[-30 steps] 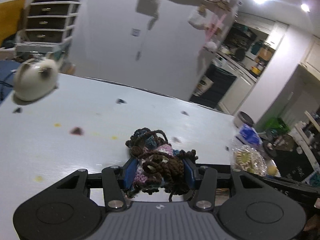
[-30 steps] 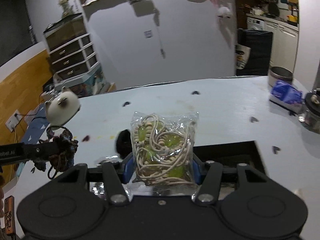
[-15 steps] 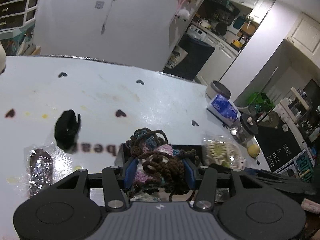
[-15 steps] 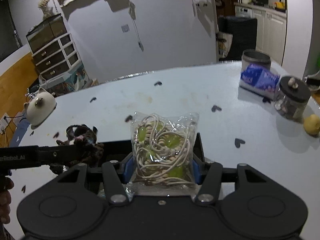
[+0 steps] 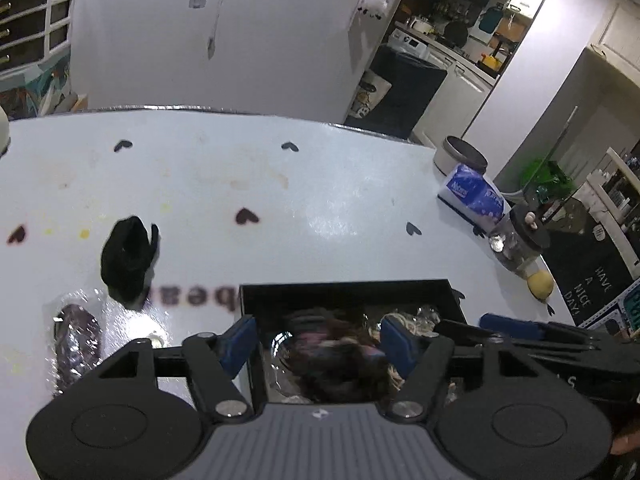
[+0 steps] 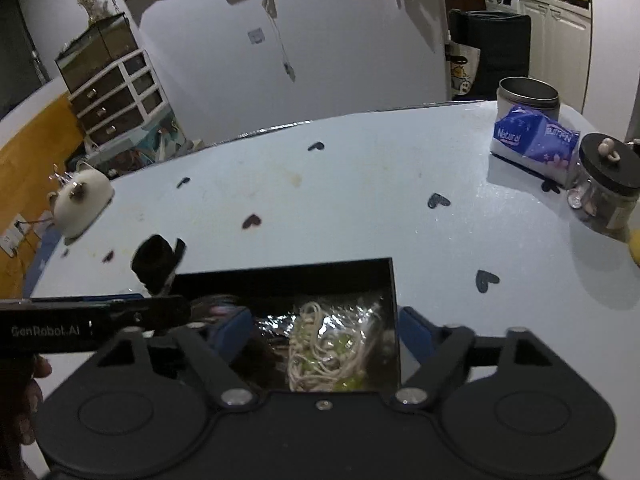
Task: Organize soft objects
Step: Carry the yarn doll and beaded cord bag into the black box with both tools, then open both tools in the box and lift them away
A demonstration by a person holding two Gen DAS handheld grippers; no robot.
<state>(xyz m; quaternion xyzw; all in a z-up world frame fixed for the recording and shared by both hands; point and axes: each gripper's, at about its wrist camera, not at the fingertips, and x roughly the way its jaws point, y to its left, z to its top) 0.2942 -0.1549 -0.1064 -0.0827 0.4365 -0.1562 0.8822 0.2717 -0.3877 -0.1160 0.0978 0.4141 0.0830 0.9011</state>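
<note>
Yarn bundle, brown-purple crochet, lay blurred in black open box nr table's front edge, w/ clear bag of beige cord. Both light, floppy; likely best pinched mid-bulk. Left gripper & right gripper jaws apart, empty.

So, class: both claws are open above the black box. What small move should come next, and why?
Probably swing the left claw toward the black cloth lying outside the black box: the yarn bundle and corded packet already lie inside.

Black box, pale-blue table with dark hearts, blue-padded claws.
</note>
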